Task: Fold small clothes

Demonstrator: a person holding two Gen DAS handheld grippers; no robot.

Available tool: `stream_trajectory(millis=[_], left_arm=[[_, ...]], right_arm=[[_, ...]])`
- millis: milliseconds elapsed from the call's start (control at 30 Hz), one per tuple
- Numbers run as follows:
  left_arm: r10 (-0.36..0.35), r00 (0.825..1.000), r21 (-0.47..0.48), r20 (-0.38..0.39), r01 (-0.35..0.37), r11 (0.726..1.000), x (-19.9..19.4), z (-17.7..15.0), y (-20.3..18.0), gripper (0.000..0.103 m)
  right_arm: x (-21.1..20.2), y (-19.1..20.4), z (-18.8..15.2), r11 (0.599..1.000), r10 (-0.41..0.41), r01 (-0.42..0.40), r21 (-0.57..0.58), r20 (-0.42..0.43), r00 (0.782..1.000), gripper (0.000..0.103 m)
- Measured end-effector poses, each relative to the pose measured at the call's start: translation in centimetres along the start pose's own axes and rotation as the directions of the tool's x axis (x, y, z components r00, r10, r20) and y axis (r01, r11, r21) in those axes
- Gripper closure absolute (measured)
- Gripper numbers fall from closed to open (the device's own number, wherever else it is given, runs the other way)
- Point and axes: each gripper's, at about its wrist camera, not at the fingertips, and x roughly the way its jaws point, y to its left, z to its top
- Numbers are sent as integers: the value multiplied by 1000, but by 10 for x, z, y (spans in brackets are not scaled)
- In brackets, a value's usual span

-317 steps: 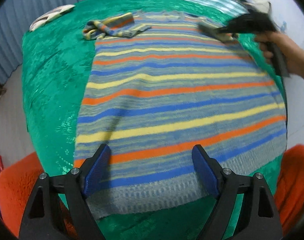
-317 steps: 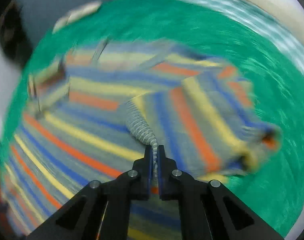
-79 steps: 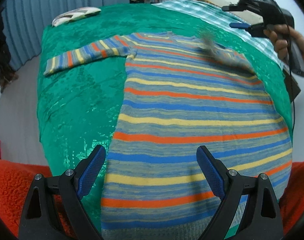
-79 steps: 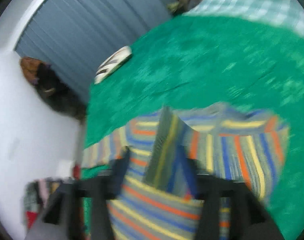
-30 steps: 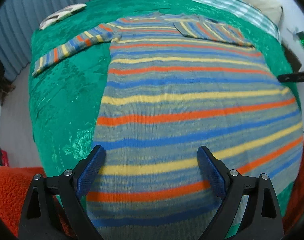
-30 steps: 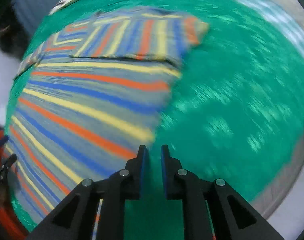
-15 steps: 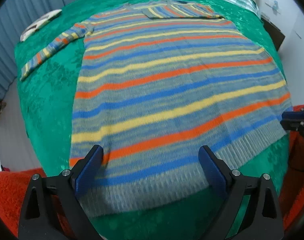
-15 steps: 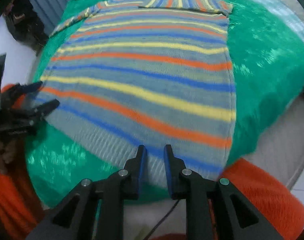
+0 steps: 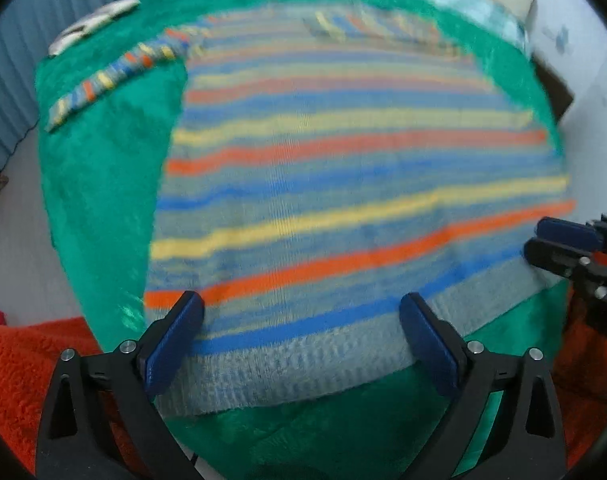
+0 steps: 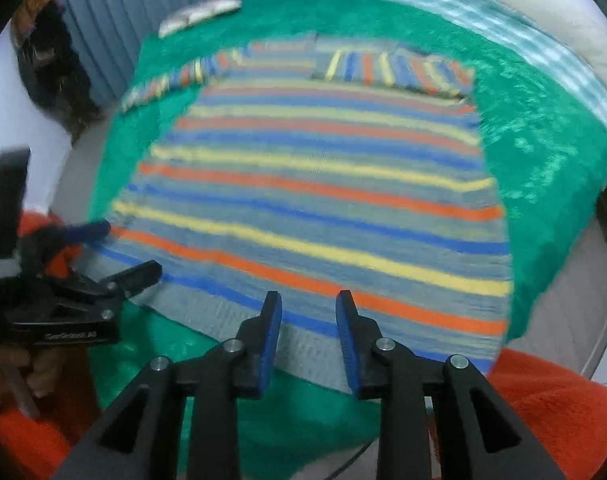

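Now the striped sweater (image 10: 319,184) lies flat on the green bedspread (image 10: 543,132), its right sleeve (image 10: 395,66) folded across the far chest and its left sleeve (image 9: 111,74) stretched out. Left gripper (image 9: 301,330) hovers wide apart, empty, over the near hem. Right gripper (image 10: 308,318) is opening above that hem, gripping nothing.

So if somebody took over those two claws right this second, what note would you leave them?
Left claw: open wide, over the hem, holding nothing.
Right claw: jaws opening, nothing between them, over the hem near the other corner.
Striped sweater: lies flat on the green blanket, hem toward you.
Done: right sleeve folded across the chest.
Left: left sleeve lies stretched out on the blanket; fold it in, then fold the body.
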Motion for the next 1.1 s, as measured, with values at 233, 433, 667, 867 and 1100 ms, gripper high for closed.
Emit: stream_trajectory(millis=[233, 433, 667, 867, 1100], left_arm=[[7, 1000, 8, 5, -7, 1000, 2, 0, 0, 1], [4, 1000, 9, 10, -4, 1000, 2, -1, 1, 0], [1, 1000, 8, 13, -1, 1000, 3, -1, 3, 0], [1, 1000, 8, 16, -1, 1000, 3, -2, 2, 0], [1, 1000, 8, 16, -1, 1000, 3, -2, 2, 0]], right_arm=[[14, 22, -14, 991, -106, 102, -89, -37, 994, 74], [-6, 24, -15, 991, -119, 121, -57, 27, 992, 74], [-14, 25, -11, 988, -145, 148, -42, 69, 987, 65], [-14, 22, -10, 989, -142, 145, -32, 72, 987, 59], [-15, 21, -10, 988, -152, 154, -26, 76, 985, 59]])
